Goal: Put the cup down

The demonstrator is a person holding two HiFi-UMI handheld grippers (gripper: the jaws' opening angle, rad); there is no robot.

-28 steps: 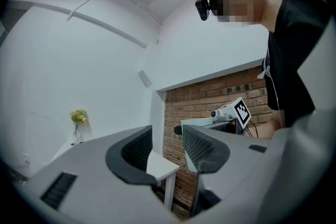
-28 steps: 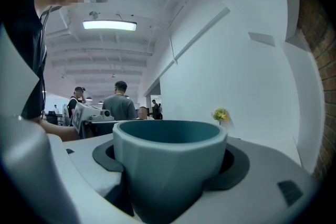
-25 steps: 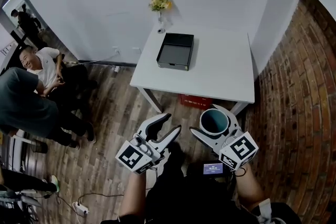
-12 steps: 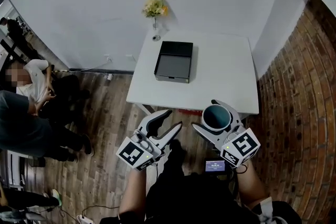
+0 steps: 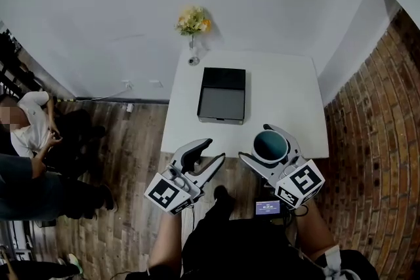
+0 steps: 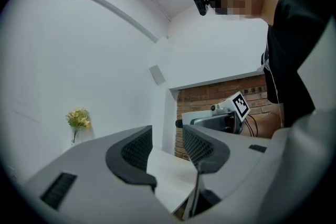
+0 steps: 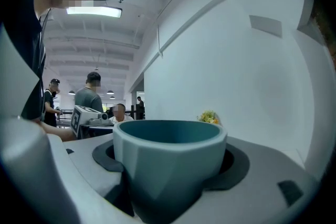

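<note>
A teal cup [image 5: 270, 146] sits upright between the jaws of my right gripper [image 5: 264, 145], which is shut on it. In the head view it hangs over the near edge of the white table [image 5: 289, 88]. In the right gripper view the cup [image 7: 167, 157] fills the space between the dark pads [image 7: 107, 157], rim level, and it looks empty. My left gripper [image 5: 202, 157] is to the left, off the table's front edge over the wooden floor. In the left gripper view this gripper [image 6: 168, 145] is open with nothing between its fingers.
A black tray [image 5: 222, 95] lies on the table's left half. A small vase of yellow flowers [image 5: 192, 24] stands at the far left corner. A brick wall [image 5: 377, 141] runs along the right. People [image 5: 26, 134] are at the left on the wooden floor.
The table has drawn closer under the grippers, so the cup now hangs over its near edge. Both grippers keep their stance, and the right one's grip is unchanged.
</note>
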